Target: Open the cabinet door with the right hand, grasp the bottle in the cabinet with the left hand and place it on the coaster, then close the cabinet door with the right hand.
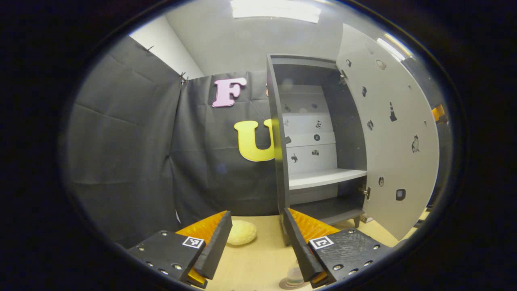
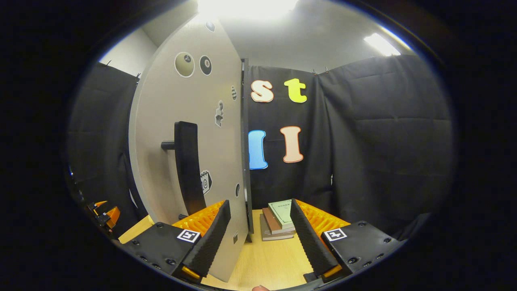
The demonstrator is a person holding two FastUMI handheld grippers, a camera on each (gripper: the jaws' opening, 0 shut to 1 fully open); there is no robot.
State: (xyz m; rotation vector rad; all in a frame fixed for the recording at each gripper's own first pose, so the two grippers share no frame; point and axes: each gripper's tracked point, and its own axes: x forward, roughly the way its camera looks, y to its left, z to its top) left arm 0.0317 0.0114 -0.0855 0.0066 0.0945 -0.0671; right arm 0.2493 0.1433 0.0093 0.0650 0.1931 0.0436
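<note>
The grey cabinet (image 1: 278,133) stands open, its door (image 1: 387,133) swung out to the right, and its white shelf (image 1: 325,177) is bare. My left gripper (image 1: 256,214) is open in front of the cabinet with nothing between its fingers. Low down by its right finger, a pale bottle (image 1: 294,275) stands on a brown coaster (image 1: 287,285), mostly hidden by that finger. In the right gripper view, the door's outer face (image 2: 190,121) carries a black handle (image 2: 188,165). My right gripper (image 2: 259,204) is open, and the door's free edge (image 2: 245,161) runs down between its fingers.
A yellow round pad (image 1: 241,232) lies on the wooden table (image 1: 258,258) left of the cabinet. A stack of books (image 2: 278,220) sits on the table beyond the door. Orange parts of the other gripper (image 2: 103,214) show at far left.
</note>
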